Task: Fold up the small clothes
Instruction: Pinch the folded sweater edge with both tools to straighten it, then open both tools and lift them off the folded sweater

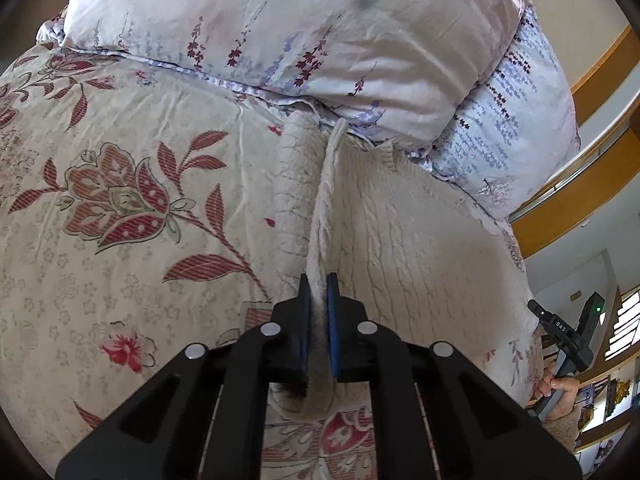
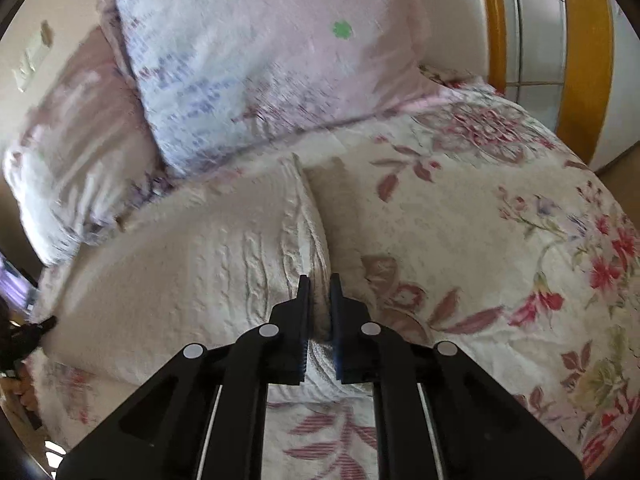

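1. Left wrist view: cream cable-knit sweater lies spread on the bed, top end up against the pillow. Body mostly flat, no clean fold visible yet.
2. Left hand-held gripper is pinching a raised edge of the knit; the fabric stands up as a ridge running from the jaws toward the pillow, blue pads pressed on both sides of it.
3. Right wrist view (some motion blur): right hand-held gripper is pinching the opposite edge of the same sweater, with a lifted lip of knit between its jaws and a shadow under that lip on the bedspread.
4. Both grips are on, one per side. The other gripper shows at the frame edge in each view, so the two stand well apart across the garment.
5. Progress, my read: early. Garment laid out and both edges pinched = done. Left: carry the edges over for the fold, release, then any further folds to get it compact.
6. Surroundings: floral bedspread under everything, a second pillow stacked beneath the first, wooden frame beyond the bed. No other small clothes visible in either view, so I can't tell whether more are queued.
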A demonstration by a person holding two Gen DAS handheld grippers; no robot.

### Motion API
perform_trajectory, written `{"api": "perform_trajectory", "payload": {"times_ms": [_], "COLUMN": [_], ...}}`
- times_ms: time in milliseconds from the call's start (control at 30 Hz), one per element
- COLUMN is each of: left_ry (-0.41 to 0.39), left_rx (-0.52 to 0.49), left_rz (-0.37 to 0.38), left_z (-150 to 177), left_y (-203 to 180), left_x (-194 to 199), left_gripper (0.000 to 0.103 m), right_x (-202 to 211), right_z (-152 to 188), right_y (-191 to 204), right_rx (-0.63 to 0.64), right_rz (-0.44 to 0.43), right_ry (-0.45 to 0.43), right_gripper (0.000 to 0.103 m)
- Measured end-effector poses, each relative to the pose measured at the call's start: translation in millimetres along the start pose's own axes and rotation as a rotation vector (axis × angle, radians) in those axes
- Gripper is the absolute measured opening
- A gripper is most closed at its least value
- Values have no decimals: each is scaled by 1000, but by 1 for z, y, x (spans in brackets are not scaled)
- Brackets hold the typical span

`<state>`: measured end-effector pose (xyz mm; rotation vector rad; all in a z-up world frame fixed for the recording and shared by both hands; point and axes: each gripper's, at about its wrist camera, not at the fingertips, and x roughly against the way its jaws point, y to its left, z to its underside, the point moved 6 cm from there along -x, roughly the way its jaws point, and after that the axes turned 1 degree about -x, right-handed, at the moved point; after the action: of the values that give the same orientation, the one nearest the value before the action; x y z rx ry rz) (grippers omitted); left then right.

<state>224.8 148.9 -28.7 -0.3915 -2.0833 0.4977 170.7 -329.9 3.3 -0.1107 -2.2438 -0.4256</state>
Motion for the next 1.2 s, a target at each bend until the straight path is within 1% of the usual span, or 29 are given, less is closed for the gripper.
{"api": "perform_trajectory", "payload": {"times_ms": [100, 167, 233, 267, 300, 333, 367, 400, 433, 467, 500, 567, 633, 733, 833, 900, 933, 967, 1000, 1033, 1067, 1200], "left_ry": [9, 8, 6, 5, 2, -3, -16, -30, -46, -60, -79, -93, -90, -64, -38, -22, -20, -6, 8, -4, 1, -9], "left_rx": [10, 7, -12, -20, -25, -28, -31, -34, -40, -50, -72, -101, -126, -132, -126, -113, -115, -113, -102, -99, -90, 11], "left_rz": [-4, -9, -17, -18, -16, -16, -17, -17, -22, -28, -42, -59, -79, -102, -145, -164, -177, -191, -190, -182, -174, -91], "left_z": [1, 0, 0, 0, 0, -1, -2, -4, -6, -8, -10, -12, -12, -10, -7, -4, -3, -2, 0, 1, 1, -7], "left_y": [4, 3, 0, -2, -4, -5, -7, -9, -11, -14, -19, -27, -35, -36, -29, -22, -20, -17, -13, -12, -10, -3], "left_x": [-6, -7, -7, -6, -4, -2, 2, 5, 8, 11, 14, 15, 10, 0, -10, -14, -15, -17, -20, -18, -17, -12], "left_gripper": [7, 8, 9, 10, 11, 14, 21, 25, 30, 35, 38, 48, 49, 51, 51, 51, 51, 51, 51, 51, 52, 52], "right_x": [-17, -19, -17, -16, -14, -11, -6, -2, 3, 6, 8, 5, -4, -19, -33, -47, -51, -49, -48, -48, -48, -47], "right_z": [10, 13, 12, 11, 10, 7, 4, 0, -5, -9, -12, -12, -8, -1, 8, 19, 24, 25, 26, 26, 25, 25], "right_y": [-8, -6, 0, 2, 4, 8, 11, 15, 21, 29, 41, 64, 89, 113, 124, 125, 124, 125, 126, 125, 123, 122], "right_rx": [-8, 2, 38, 51, 58, 60, 60, 65, 77, 99, 137, 206, 270, 338, 367, 385, 402, 418, 426, 422, 415, 401], "right_rz": [54, 77, 110, 121, 126, 131, 127, 117, 108, 101, 86, 56, 21, -1, 3, 23, 33, 41, 45, 42, 37, 27], "right_ry": [50, 47, 41, 39, 39, 31, 16, -5, -30, -50, -67, -67, -43, -8, 31, 97, 94, 69, 65, 71, 76, 87], "right_gripper": [10, 10, 11, 13, 18, 22, 31, 40, 43, 50, 55, 56, 56, 56, 59, 62, 63, 63, 63, 63, 64, 64]}}
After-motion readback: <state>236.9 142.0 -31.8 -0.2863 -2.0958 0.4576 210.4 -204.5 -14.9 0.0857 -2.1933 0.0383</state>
